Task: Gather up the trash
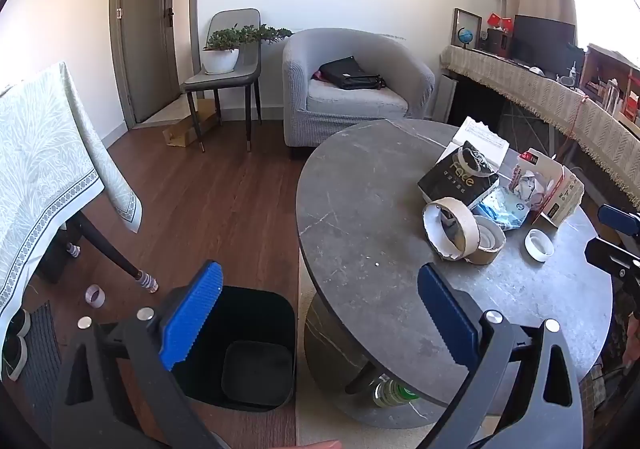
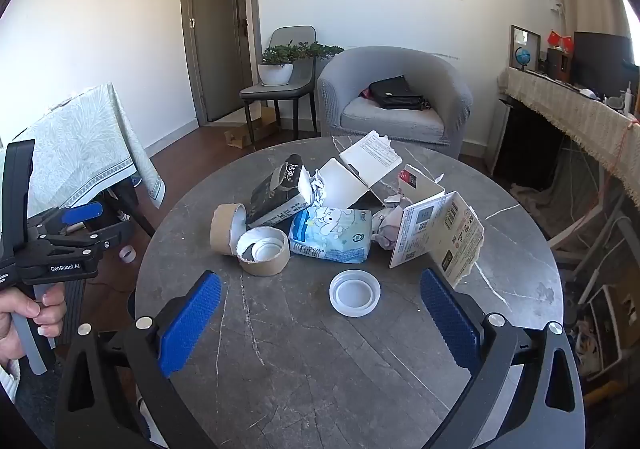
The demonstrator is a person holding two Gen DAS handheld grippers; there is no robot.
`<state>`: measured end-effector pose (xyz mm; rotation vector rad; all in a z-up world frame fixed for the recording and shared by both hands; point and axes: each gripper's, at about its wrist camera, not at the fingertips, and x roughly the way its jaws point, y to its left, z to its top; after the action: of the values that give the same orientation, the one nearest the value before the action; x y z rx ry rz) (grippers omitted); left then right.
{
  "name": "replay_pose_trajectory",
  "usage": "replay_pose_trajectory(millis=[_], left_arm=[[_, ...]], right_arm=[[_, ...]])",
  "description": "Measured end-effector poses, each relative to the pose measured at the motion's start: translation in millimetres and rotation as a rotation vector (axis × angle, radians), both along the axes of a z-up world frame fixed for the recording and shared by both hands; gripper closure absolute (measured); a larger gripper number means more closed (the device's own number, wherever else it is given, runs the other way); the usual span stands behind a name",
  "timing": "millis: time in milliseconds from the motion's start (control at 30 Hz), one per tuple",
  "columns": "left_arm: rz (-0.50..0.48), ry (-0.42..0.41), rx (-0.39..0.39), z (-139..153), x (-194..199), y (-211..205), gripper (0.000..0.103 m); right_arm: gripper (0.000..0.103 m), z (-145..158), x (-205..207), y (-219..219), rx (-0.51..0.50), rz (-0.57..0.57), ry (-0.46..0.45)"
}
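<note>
A heap of trash lies on the round grey table (image 2: 304,349): two cardboard tape rolls (image 2: 264,251), a black tissue box (image 2: 278,189), a blue tissue pack (image 2: 332,235), torn white cartons (image 2: 436,237) with crumpled paper, and a white plastic lid (image 2: 355,293). My right gripper (image 2: 320,323) hovers open over the table's near side, the lid just ahead between its blue fingers. My left gripper (image 1: 320,323) stands open at the table's left edge, above a black bin (image 1: 240,349) on the floor. The same trash heap (image 1: 480,205) lies to its right. Both hold nothing.
A grey armchair (image 2: 394,97) with a black bag stands behind the table, beside a chair holding a potted plant (image 2: 276,67). A cloth-covered table (image 1: 48,169) is at the left, a draped shelf (image 2: 580,117) at the right. A small tape ring (image 1: 95,295) lies on the wooden floor.
</note>
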<state>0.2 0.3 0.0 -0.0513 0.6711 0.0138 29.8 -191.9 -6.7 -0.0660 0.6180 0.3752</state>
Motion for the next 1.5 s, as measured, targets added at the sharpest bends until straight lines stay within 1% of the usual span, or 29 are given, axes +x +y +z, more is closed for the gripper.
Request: replay_pose_trajectory(millis=[167,400,1500], left_arm=[[0.004,-0.004,0.008,1.1,0.1,2.1,0.003],[-0.003,-0.001,0.008,-0.2,-1.7,-6.5,0.003],[-0.019,0.01,0.003,0.6,-0.5,-5.1,0.003]], right_arm=[[0.003,0.0,-0.1,0.5,-0.002,0.002,-0.002],[0.003,-0.2,-0.1,0.9,-0.006,0.002,-0.003],[0.003,0.1,-0.2,0.4,-0.007,0.002,-0.003]])
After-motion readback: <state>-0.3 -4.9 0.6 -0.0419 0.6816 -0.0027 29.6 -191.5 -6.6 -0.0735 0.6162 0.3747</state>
